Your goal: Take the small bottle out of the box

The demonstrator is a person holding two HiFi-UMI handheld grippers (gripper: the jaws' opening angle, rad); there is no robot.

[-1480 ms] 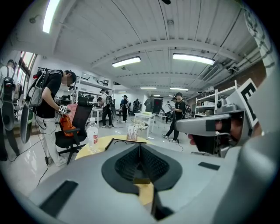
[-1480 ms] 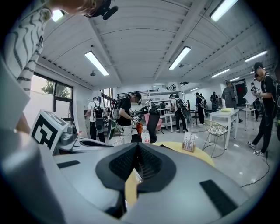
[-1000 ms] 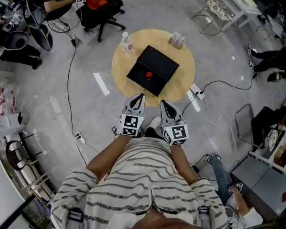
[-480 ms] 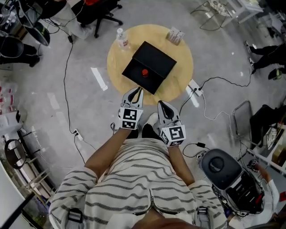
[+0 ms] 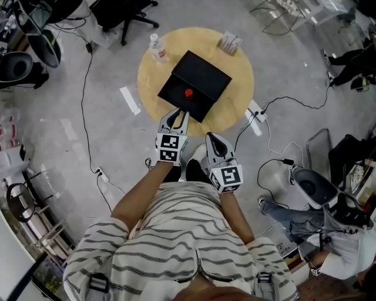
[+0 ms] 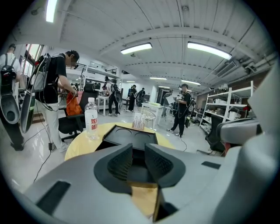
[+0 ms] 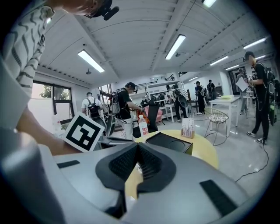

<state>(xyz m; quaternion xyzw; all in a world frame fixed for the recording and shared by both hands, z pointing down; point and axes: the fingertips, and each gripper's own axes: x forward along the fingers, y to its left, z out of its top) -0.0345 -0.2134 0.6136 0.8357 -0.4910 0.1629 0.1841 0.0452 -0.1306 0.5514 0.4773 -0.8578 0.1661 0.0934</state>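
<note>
- I see a round wooden table (image 5: 238, 88) standing on a grey concrete floor (image 5: 106, 135) in a busy workshop. Shelving and strip lights show in both gripper views.
- A black box (image 5: 205, 75) lies open near the middle of the table. The small bottle (image 5: 188, 93) is inside it, and only its red top shows.
- At the far rim of the table stand a clear water bottle (image 5: 156, 48) and a small card stand (image 5: 230, 42), both well apart from the box.
- My left gripper (image 5: 177, 115) reaches over the near rim, tips at the box's near edge; I cannot tell whether they touch. Its jaws have just been opening, now partly apart, with nothing between them.
- My right gripper (image 5: 211, 140) hangs just short of the rim, over the floor, with its jaws pressed together on nothing.
- The wood left and right of the box is bare.
- Cables (image 5: 87, 88) trail across the floor at left, and a power strip (image 5: 254, 111) lies just beside the table's right rim.
- An office chair (image 5: 126, 14) stands beyond the table, and another person (image 5: 343, 241) is at lower right.
</note>
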